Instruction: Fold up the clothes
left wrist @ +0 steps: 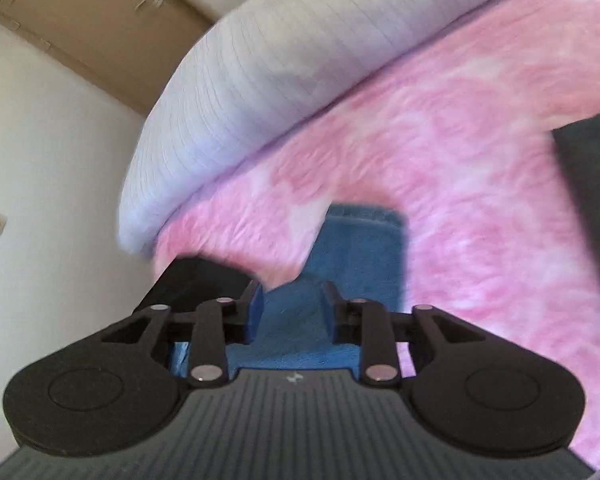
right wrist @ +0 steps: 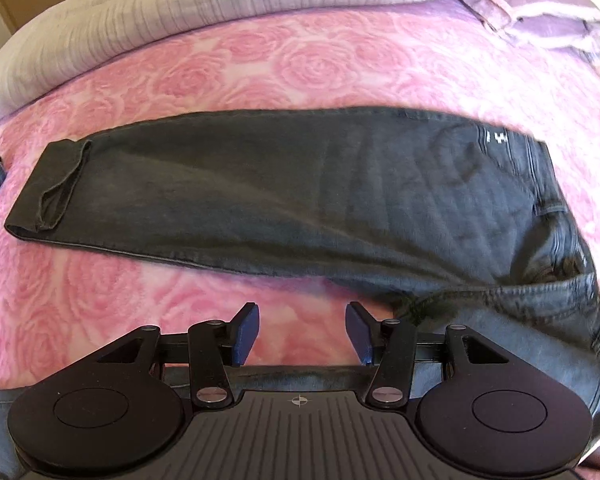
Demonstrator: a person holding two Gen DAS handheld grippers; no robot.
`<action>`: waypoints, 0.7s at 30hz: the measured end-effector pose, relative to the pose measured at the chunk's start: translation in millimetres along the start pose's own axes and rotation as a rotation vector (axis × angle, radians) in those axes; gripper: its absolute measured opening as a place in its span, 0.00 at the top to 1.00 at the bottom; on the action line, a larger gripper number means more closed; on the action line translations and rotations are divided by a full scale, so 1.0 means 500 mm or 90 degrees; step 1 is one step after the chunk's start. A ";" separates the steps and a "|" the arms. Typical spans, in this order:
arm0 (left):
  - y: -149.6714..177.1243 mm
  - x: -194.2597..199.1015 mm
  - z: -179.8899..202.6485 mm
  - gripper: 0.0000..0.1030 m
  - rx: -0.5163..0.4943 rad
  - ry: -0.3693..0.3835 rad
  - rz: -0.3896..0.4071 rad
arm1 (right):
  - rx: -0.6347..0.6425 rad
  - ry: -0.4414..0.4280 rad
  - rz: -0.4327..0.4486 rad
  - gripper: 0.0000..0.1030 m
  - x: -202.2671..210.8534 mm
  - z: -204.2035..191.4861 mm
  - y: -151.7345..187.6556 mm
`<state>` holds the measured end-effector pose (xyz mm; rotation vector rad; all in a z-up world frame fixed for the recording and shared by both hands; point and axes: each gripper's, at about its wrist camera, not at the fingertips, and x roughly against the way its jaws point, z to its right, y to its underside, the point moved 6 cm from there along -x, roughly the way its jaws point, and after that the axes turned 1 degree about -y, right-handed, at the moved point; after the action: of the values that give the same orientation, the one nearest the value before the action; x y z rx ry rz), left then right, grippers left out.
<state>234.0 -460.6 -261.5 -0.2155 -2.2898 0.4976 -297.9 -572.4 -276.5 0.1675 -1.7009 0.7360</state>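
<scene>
The jeans (right wrist: 284,184) lie lengthwise on the pink blanket (right wrist: 260,64), beyond the empty, parted right gripper (right wrist: 302,330); the left gripper (left wrist: 292,308), half open over blue cloth (left wrist: 356,248), holds nothing, so the legs could slide apart.

I see a pink blanket (right wrist: 300,68) patterned with roses in a deeper pink. On it the jeans (right wrist: 300,184) are a faded charcoal black with a small white mark near the waistband. The quilt (right wrist: 140,12) behind is pale grey with fine stripes. A blue garment (left wrist: 352,248) shows in my left view. My tongs (right wrist: 302,332) are black with dark blue pads (right wrist: 246,334). The door (left wrist: 100,28) is tan, the wall (left wrist: 40,160) white.
</scene>
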 end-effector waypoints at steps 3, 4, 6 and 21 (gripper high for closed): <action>-0.010 0.084 0.145 0.42 -0.099 0.126 0.094 | -0.009 -0.002 -0.012 0.49 -0.016 -0.010 0.008; -0.014 0.110 0.202 0.42 -0.134 0.163 0.118 | -0.009 -0.004 -0.011 0.49 -0.016 -0.016 0.007; -0.028 0.148 0.308 0.42 -0.162 0.222 0.137 | -0.007 -0.009 -0.009 0.49 -0.015 -0.027 0.006; -0.102 0.189 0.474 0.41 -0.202 0.262 0.119 | -0.060 0.046 -0.025 0.49 0.002 0.020 0.052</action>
<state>-2.9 -546.4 -327.2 -0.6336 -1.9387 0.1572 -319.0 -557.2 -286.2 0.1060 -1.6550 0.6243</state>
